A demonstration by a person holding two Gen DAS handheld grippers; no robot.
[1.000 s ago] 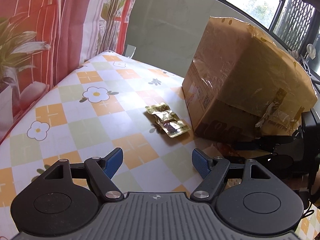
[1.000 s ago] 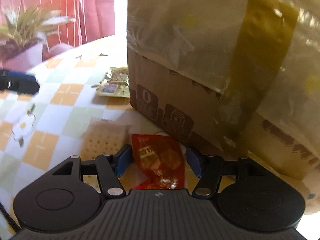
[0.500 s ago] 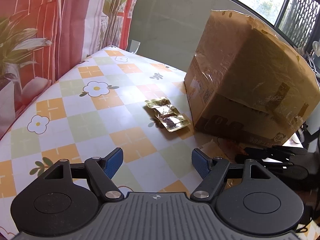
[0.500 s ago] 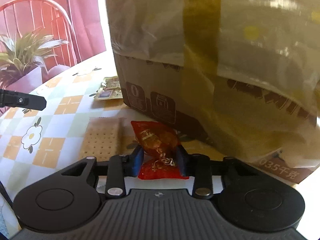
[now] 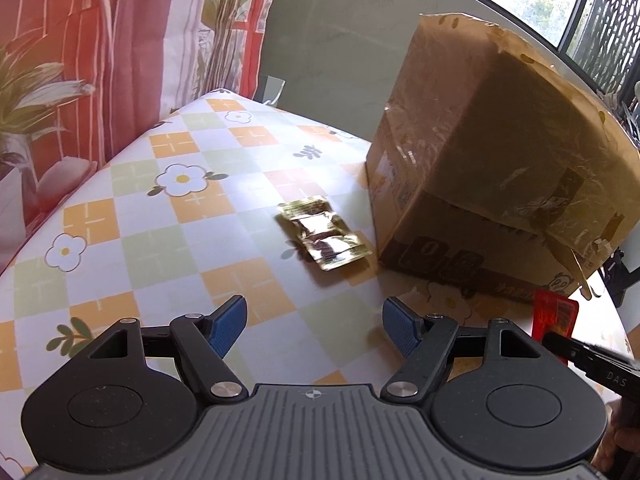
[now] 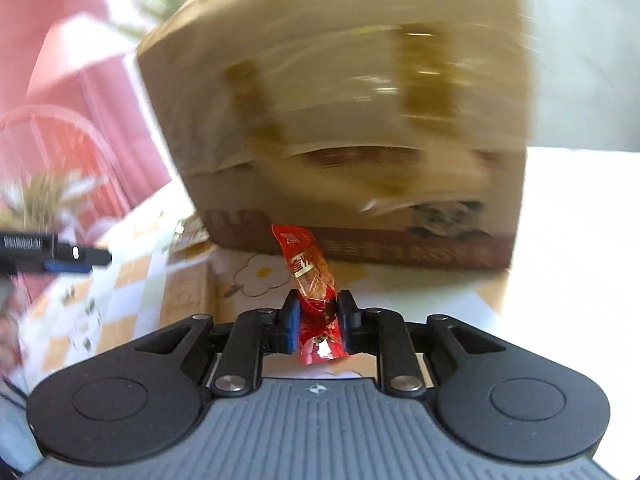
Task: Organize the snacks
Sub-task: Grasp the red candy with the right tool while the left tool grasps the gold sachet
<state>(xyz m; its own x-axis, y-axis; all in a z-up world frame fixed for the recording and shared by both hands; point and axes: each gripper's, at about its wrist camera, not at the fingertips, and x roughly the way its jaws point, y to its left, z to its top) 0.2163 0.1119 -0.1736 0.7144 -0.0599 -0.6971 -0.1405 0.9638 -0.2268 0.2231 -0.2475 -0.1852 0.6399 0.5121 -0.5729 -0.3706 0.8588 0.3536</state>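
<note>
Red snack packet (image 6: 316,280) sits pinched between your right gripper's (image 6: 319,322) fingers, which have just been closing on it, in front of the cardboard box (image 6: 340,120). Your left gripper (image 5: 314,326) hangs open over the surface (image 5: 168,240), short of the gold packet (image 5: 324,238) lying beside the box.

Glossy red foil packet (image 6: 311,280); shiny gold foil packets (image 5: 323,236); taped cardboard box (image 5: 492,168); glossy tablecloth (image 5: 160,240).

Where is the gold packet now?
In the left wrist view the gold packet lies flat on the table, centre of frame, just left of the cardboard box and ahead of the open left gripper.
</note>
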